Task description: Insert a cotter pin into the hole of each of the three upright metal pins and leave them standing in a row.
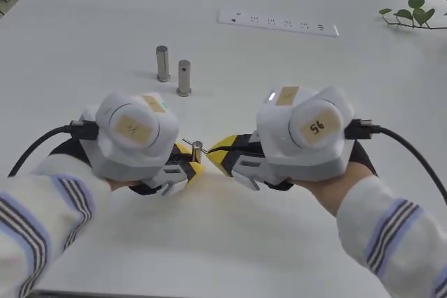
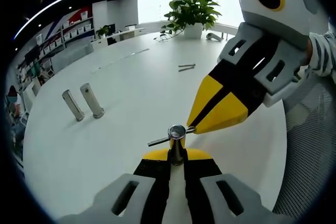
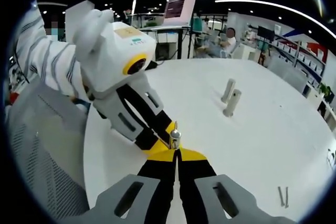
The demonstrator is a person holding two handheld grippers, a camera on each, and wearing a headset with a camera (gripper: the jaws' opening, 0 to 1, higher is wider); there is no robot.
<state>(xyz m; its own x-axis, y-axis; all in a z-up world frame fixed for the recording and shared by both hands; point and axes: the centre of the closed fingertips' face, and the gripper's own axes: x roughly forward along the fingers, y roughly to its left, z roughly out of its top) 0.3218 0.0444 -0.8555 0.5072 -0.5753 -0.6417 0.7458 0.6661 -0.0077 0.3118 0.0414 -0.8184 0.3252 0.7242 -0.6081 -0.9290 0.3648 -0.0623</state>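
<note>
Striped sleeves (image 1: 49,207) at the near edge of the table (image 1: 230,249), one hand-held gripper each. Left gripper (image 1: 186,166), jaws pressed onto the shaft of a metal pin (image 1: 198,150) just under its head. The pin is upright, near the near edge and about mid-width. Can't tell if its base touches the table.

Right gripper (image 1: 216,155) faces it, tips just beside the pin, jaws together pinching the head end of a cotter pin (image 2: 159,140). In the left gripper view the cotter pin lies level, crosswise to the pin's upright axis. It passes through the hole, and its free end pokes out on the side away from the right gripper (image 2: 195,126).

The next move turns on that axis: the right gripper pushes or lets go straight along the line between the two grippers, while the left one steadies the pin.

Two other metal pins (image 1: 173,70) stand side by side further in, left of centre, holes apparently bare. Spare cotter pins (image 2: 186,67) lie well apart toward the right edge. Power strip (image 1: 278,23) near the far edge.
</note>
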